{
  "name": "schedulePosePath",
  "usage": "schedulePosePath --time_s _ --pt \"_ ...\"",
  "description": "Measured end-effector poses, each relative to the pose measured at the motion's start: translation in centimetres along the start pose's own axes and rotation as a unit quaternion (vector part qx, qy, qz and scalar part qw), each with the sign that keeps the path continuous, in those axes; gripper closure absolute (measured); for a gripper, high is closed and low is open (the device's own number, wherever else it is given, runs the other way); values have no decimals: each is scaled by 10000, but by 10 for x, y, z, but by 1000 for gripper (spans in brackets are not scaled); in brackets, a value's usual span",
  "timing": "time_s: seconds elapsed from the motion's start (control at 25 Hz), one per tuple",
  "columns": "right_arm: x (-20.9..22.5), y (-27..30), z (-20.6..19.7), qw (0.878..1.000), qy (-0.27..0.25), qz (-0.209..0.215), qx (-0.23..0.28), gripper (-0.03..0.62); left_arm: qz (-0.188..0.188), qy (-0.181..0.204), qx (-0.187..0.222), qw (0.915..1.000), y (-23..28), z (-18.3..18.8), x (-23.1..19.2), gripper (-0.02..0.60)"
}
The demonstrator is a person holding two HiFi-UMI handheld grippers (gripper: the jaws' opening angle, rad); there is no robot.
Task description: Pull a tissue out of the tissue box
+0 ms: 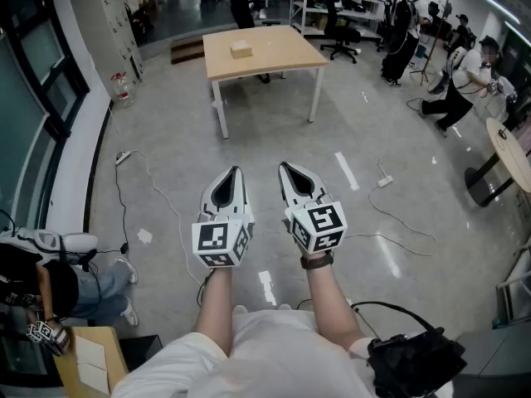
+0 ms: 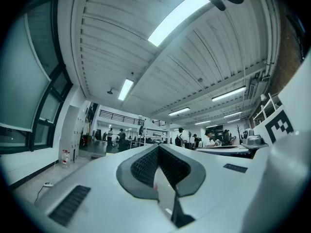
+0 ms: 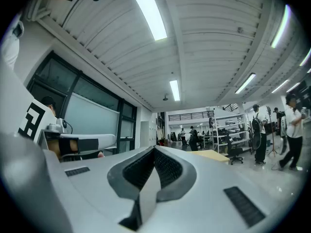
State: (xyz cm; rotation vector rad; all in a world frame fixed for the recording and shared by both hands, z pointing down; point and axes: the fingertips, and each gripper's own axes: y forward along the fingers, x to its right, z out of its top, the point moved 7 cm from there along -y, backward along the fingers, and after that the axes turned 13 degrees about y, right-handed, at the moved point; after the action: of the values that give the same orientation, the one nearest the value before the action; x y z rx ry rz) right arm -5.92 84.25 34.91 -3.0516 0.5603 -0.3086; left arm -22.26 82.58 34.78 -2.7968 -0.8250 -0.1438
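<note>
So, no contact with the task's thing yet. Tissue box sits on the tabletop across the room, left of its middle. It's well apart from both grippers, with open floor between.

Left gripper and right gripper are held side by side in front of the person, both aimed roughly at the table. Left fingers meet at the tips with nothing between them. Right fingers are likewise fully closed and empty.

Key relation: the box lies straight ahead of the fingers, almost in line with the left gripper and slightly left of the right one. My read is that the left hand is marginally better lined up, and neither is meaningfully nearer.

The right gripper view catches the tabletop off to the right of its fingers, but the box isn't discernible there. From the head view the box is too small to read its long axis or see whether a tissue stands up from the slot.

Next move, as I judge it:
- close the gap on foot
- open one set of fingers
- come down on the top of the box

A power strip with its cable lies on the floor right of the route, so minor trip risk.
</note>
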Motion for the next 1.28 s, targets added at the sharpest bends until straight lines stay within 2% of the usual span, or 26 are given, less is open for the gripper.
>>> schedulePosePath --time_s 0.2,0.36,0.4,0.48,0.56,0.72,0.8,0.96,1.12,1.28 --pt "-1 -14 -12 10000 -20 28 -86 591 -11 -75 -64 10000 -12 -11 14 581" --pt "11 -26 -9 9957 -682 -547 -294 591 -307 4 -120 9995 -15 -11 41 581" --pt "16 -26 -6 9957 -703 -538 -268 591 -303 30 -197 9993 -12 -11 46 581" --pt "26 -24 -2 9999 -135 -19 -68 591 -198 15 -317 9993 -5 -13 52 581" --pt "32 -22 -5 9981 387 483 67 591 -112 -28 -361 9993 1 -16 54 581" --pt "39 -9 -20 9982 288 511 -152 591 -97 39 -235 9997 15 -23 52 581" --pt "46 6 -23 9985 221 466 -175 591 -91 75 -227 9997 31 -29 47 581" --pt "55 40 -21 9989 81 431 -141 591 -70 -87 -257 9996 61 -42 24 581" --pt "63 81 -14 9990 -33 429 -74 591 -230 -256 277 9990 96 -42 -6 581" --pt "64 133 -3 9988 -155 443 -113 591 -166 -251 434 9986 135 -37 -47 581"
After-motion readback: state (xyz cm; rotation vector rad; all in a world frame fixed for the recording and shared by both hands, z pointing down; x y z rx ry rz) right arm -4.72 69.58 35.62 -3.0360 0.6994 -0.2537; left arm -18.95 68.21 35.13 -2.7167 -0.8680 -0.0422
